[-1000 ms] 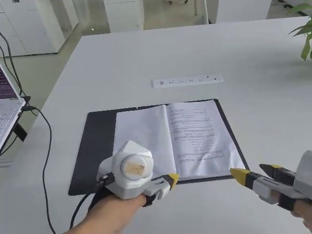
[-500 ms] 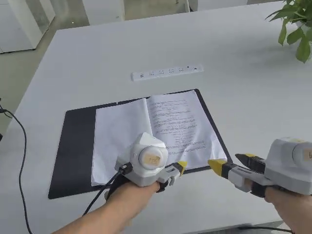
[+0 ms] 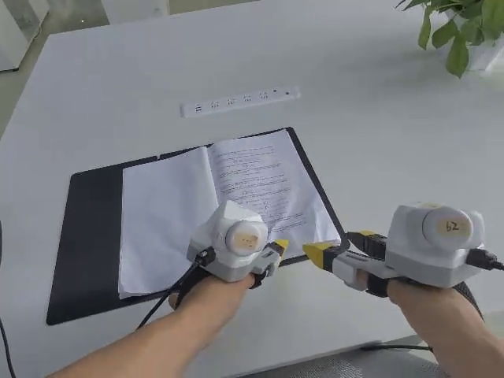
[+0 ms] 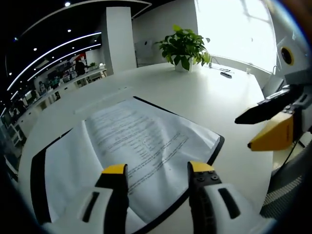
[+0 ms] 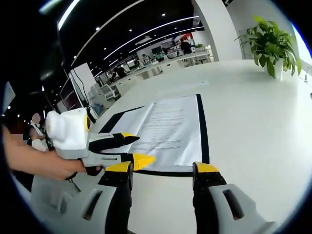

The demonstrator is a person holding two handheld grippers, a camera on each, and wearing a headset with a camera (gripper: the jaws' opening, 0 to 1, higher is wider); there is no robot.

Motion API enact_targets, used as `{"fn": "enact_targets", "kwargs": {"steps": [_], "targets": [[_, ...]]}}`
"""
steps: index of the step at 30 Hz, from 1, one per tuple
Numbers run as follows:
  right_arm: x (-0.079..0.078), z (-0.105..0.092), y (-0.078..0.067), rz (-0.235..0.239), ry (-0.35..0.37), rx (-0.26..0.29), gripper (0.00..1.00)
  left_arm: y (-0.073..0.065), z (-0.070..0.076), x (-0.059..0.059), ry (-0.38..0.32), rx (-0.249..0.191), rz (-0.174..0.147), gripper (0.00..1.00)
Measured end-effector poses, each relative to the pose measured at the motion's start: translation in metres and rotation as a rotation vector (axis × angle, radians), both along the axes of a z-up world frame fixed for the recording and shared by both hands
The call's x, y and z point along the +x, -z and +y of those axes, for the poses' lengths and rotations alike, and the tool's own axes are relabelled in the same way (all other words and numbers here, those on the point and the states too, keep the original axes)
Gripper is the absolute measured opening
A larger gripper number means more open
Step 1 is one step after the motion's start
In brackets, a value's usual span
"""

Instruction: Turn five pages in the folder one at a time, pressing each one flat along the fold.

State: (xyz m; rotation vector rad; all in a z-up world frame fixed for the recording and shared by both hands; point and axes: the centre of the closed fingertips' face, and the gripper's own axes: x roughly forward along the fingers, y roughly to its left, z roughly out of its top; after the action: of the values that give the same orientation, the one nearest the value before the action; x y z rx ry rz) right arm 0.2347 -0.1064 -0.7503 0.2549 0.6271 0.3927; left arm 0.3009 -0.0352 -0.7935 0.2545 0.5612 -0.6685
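A black folder [image 3: 87, 236] lies open on the white table, with a blank sheet [image 3: 161, 213] on its left and a printed page [image 3: 264, 185] on its right. My left gripper [image 3: 274, 253] is open and hovers over the printed page's near edge [image 4: 146, 146], holding nothing. My right gripper [image 3: 339, 244] is open too, just off the folder's near right corner [image 5: 204, 146] above the bare table. Both pairs of yellow-tipped jaws point toward each other, a short gap apart. The right gripper [image 4: 273, 122] enters the left gripper view, and the left gripper [image 5: 141, 148] enters the right gripper view.
A white power strip [image 3: 240, 101] lies beyond the folder. A potted plant [image 3: 457, 31] stands at the far right. A black cable [image 3: 165, 303] trails from the left gripper over the folder's near edge. The table's front edge [image 3: 315, 358] is just below the hands.
The camera has shifted, so the folder sits higher and further left in the picture. My right gripper has come in closer to the left gripper and the folder's corner. The pages lie as before.
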Motion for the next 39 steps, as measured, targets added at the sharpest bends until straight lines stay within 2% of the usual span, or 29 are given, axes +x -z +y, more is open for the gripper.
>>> {"fn": "enact_targets", "kwargs": {"steps": [10, 17, 21, 24, 29, 33, 39], "targets": [[0.005, -0.002, 0.006, 0.007, 0.017, 0.016, 0.47, 0.013, -0.009, 0.007, -0.019, 0.004, 0.012, 0.45], [0.007, -0.006, 0.008, 0.011, 0.041, 0.027, 0.47, 0.015, -0.013, 0.008, -0.029, -0.012, -0.006, 0.45], [0.008, -0.006, 0.008, 0.008, 0.048, 0.037, 0.47, 0.016, -0.011, 0.007, -0.036, -0.054, -0.022, 0.45], [0.008, -0.007, 0.008, 0.008, 0.054, 0.039, 0.46, 0.016, -0.011, 0.008, -0.033, -0.057, -0.026, 0.45], [0.008, -0.007, 0.010, 0.014, 0.063, 0.048, 0.46, 0.017, -0.012, 0.007, -0.017, -0.058, -0.025, 0.42], [0.009, -0.007, 0.011, 0.017, 0.066, 0.052, 0.46, 0.017, -0.016, 0.005, 0.001, -0.059, -0.028, 0.36], [0.009, -0.008, 0.013, 0.025, 0.069, 0.053, 0.46, 0.018, -0.015, 0.007, -0.007, -0.069, -0.035, 0.32]]}}
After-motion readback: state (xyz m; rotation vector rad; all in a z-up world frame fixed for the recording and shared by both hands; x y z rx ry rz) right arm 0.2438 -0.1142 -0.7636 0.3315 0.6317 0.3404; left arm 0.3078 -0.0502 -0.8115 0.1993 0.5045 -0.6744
